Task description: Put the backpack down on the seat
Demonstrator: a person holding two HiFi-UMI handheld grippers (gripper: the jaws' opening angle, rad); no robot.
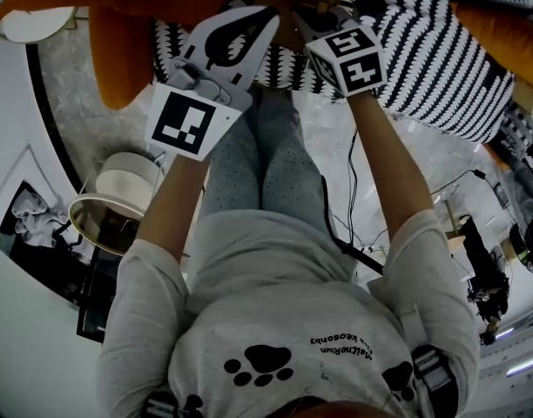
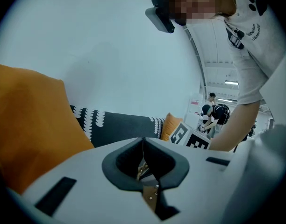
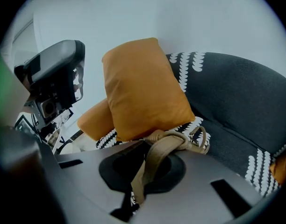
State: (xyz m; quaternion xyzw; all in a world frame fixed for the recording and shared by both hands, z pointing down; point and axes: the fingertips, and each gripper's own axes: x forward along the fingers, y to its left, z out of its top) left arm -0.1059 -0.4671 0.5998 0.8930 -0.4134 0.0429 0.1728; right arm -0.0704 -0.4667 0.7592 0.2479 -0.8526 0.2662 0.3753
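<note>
Nearest the head camera, the person's grey shirt (image 1: 275,303) and legs (image 1: 266,164) filled the lower frame, with both arms reaching toward the orange cushion (image 3: 143,87).

On the near side of that cushion, the left claw (image 2: 143,143) was closed, its 2 jaws meeting in a thin line. A sliver of tan showed in the gap behind them, but I could not tell whether it belonged to the bag or to the tool.

Beside it, the right claw (image 3: 133,146) was clamped on the backpack's tan strap (image 3: 154,157). The strap ran up through the jaws and looped toward the cushion's lower edge, ending in a metal ring (image 3: 199,139) just below and right of the cushion.

No view showed the backpack's body plainly. I judged that it hung under the right claw, in front of the cushion and not yet on the seat. A brownish mass between the claw tips in the head view might have been its top.

Right of the cushion lay the dark seat (image 3: 232,143) with its white-patterned trim, and no bag rested on it. A 2nd orange cushion (image 3: 94,120) sat left of and below the 1st.

As judged, the backpack was in hand at the seat's front. Lowering it onto the pad beside the cushion and releasing the strap were left.
</note>
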